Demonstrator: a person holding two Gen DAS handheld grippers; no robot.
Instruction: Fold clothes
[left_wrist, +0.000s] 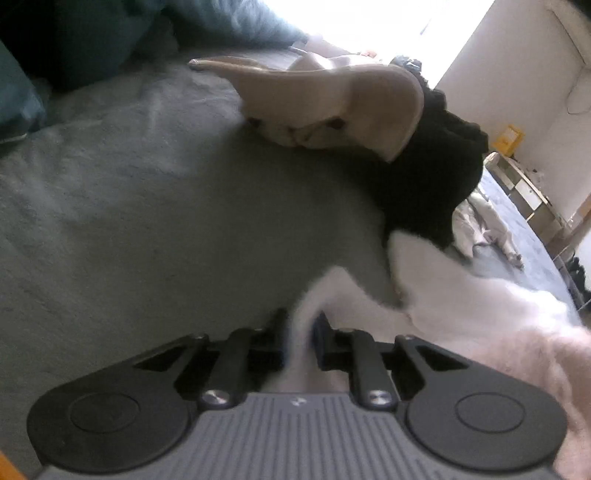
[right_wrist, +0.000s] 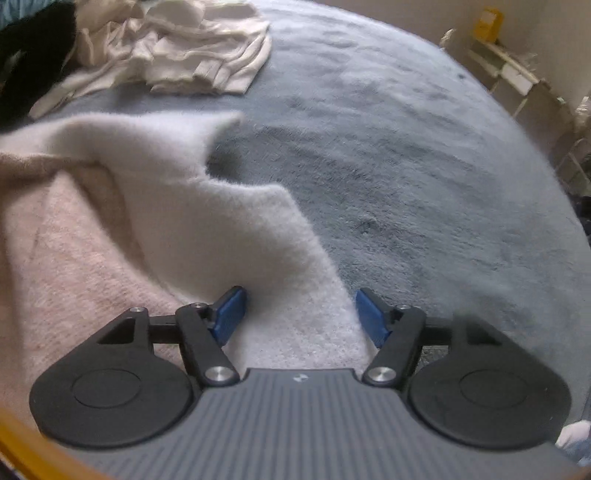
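On grey bed cover (right_wrist: 424, 166): fuzzy white-pink sweater (right_wrist: 192, 206), soft, light, floppy. Left tool (left_wrist: 300, 332) pinches its edge; right tool (right_wrist: 301, 314) gapes wide over hem. Take corners.

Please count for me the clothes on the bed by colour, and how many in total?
Pink and white fuzzy garment: 1
Black garment: 1
Beige garment: 1
Cream garments, crumpled pile: cannot separate, counted as 1
Total: 4 at least

The fuzzy garment (right_wrist: 192, 206) was white shading into pale pink; the bed cover (right_wrist: 424, 166) grey-blue. Beyond lay black (left_wrist: 428, 177), beige (left_wrist: 332, 107) and cream clothes (right_wrist: 192, 48). The pads (right_wrist: 229, 314) were blue.
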